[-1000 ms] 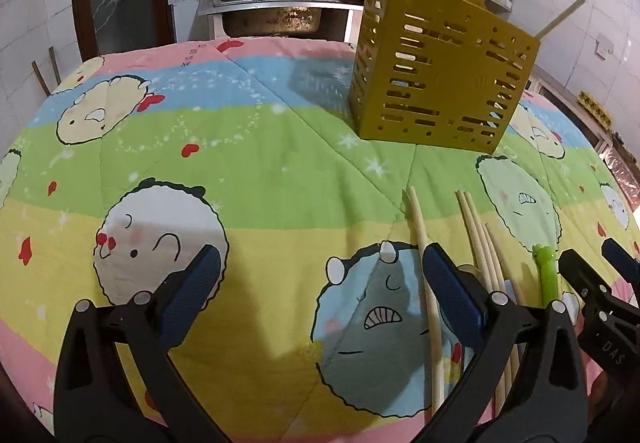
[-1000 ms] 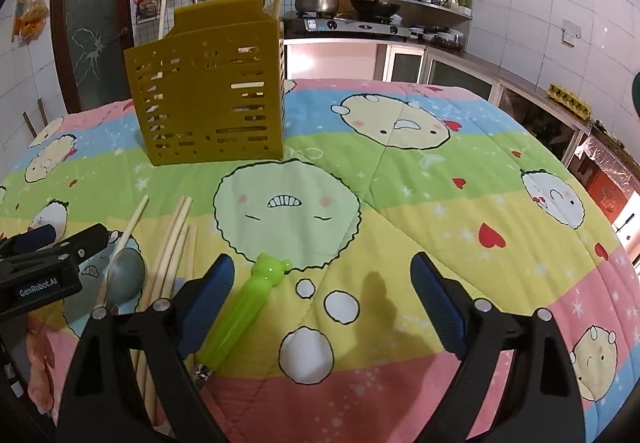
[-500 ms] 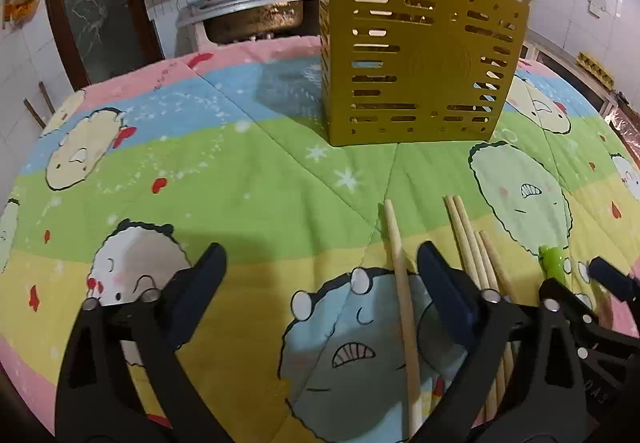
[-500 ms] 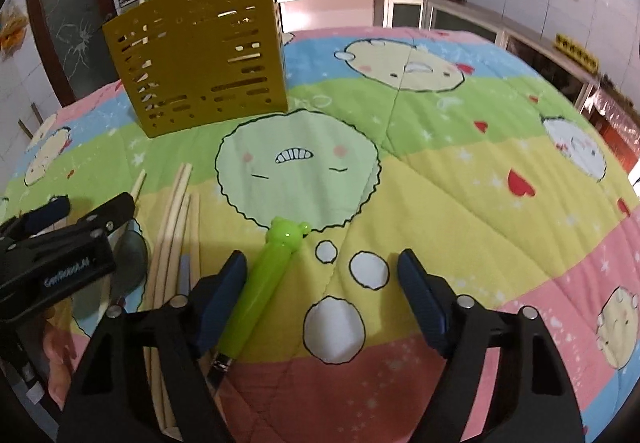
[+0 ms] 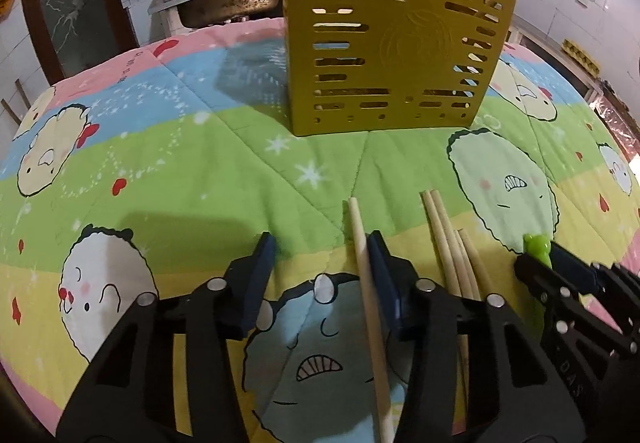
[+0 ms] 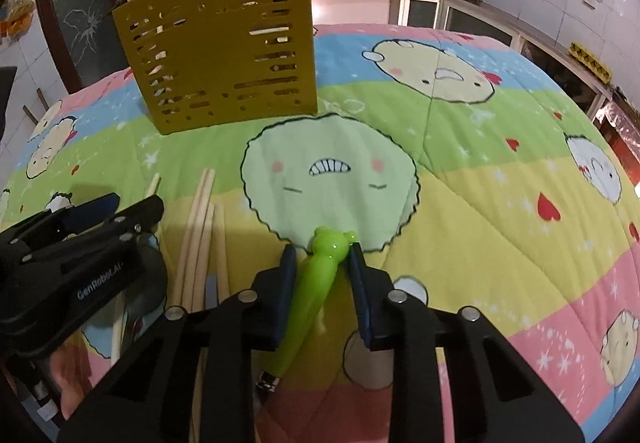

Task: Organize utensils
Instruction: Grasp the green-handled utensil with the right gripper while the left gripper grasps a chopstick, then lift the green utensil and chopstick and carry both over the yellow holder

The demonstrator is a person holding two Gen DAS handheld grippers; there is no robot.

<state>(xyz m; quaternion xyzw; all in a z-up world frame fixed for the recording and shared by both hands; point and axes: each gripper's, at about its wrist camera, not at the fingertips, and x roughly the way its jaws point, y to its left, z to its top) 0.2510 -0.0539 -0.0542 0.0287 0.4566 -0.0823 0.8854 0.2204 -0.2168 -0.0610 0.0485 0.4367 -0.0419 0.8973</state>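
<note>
Green plastic, smooth and probably a little slick: that is the frog-headed utensil handle [image 6: 316,283] lying at lower centre of your right wrist view, on the quilted cartoon cloth [image 6: 480,183]. Your right gripper [image 6: 323,255] straddles it just below the frog head, the pads close on either side, but a sliver of gap shows on the right, so I cannot tell whether you are clamped on it yet. It looks light and stiff; take it on the thick part of the handle, where you are, not down at the metal end near the bottom of the frame, whose shape is hidden.

At lower centre of the left wrist view, a single wooden chopstick [image 5: 366,283] runs up between the fingers of your left gripper [image 5: 322,257], lying against the right-hand pad, well clear of the left one. The jaws stand apart, gripping nothing. Thin, round, rigid wood will likely roll on soft fabric, so close squarely across it near mid-length.

Just right of it lies a loose bundle of chopsticks [image 5: 452,251], near but apart.

Beyond, at upper centre, the yellow slotted holder [image 5: 396,55] stands upright with a chopstick already poking from its top right corner.
</note>
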